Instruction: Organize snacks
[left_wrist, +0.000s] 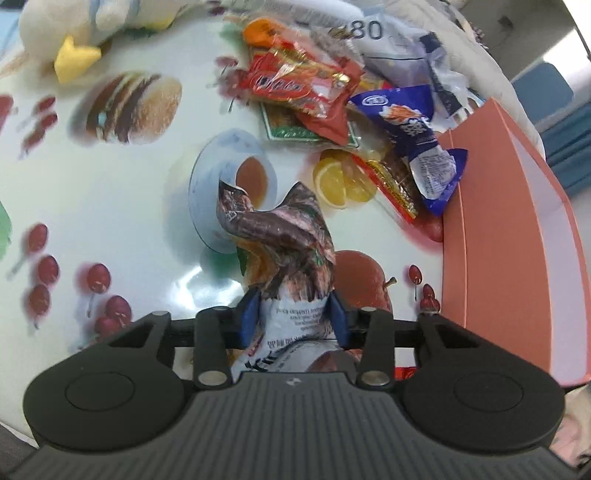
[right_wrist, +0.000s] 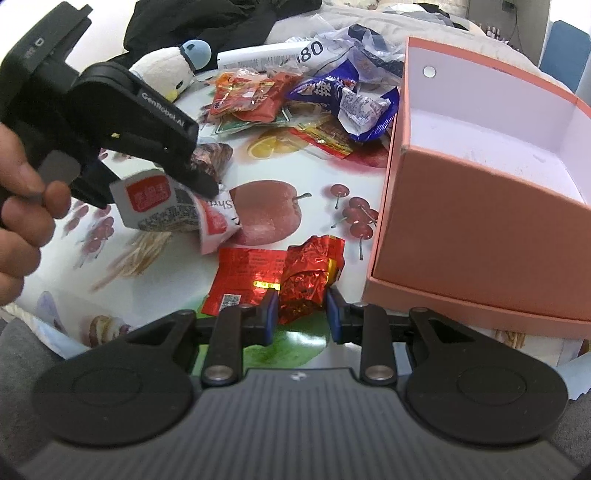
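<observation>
Brown snack packet (left_wrist: 284, 258) clamped in left gripper (left_wrist: 293, 319), lifted for pink box (left_wrist: 509, 258). Right gripper (right_wrist: 300, 312) jaws parted around red foil wrapper (right_wrist: 308, 273), not yet pinched.

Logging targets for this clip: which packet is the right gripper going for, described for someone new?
Start at the open pink box. Just left of its near corner, between the right gripper fingers, lies the crumpled red foil packet. Unlike the pile beyond, it lies apart, shiny and wrinkled.

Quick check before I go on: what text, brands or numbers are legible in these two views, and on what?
"GenRobot.AI": body of the left tool.
"80": white tube behind the snack pile.
"Shr…", cut off: white and red end of the brown snack packet the left tool holds.
Print on the blue packet and red wrapper: too small to read.
</observation>
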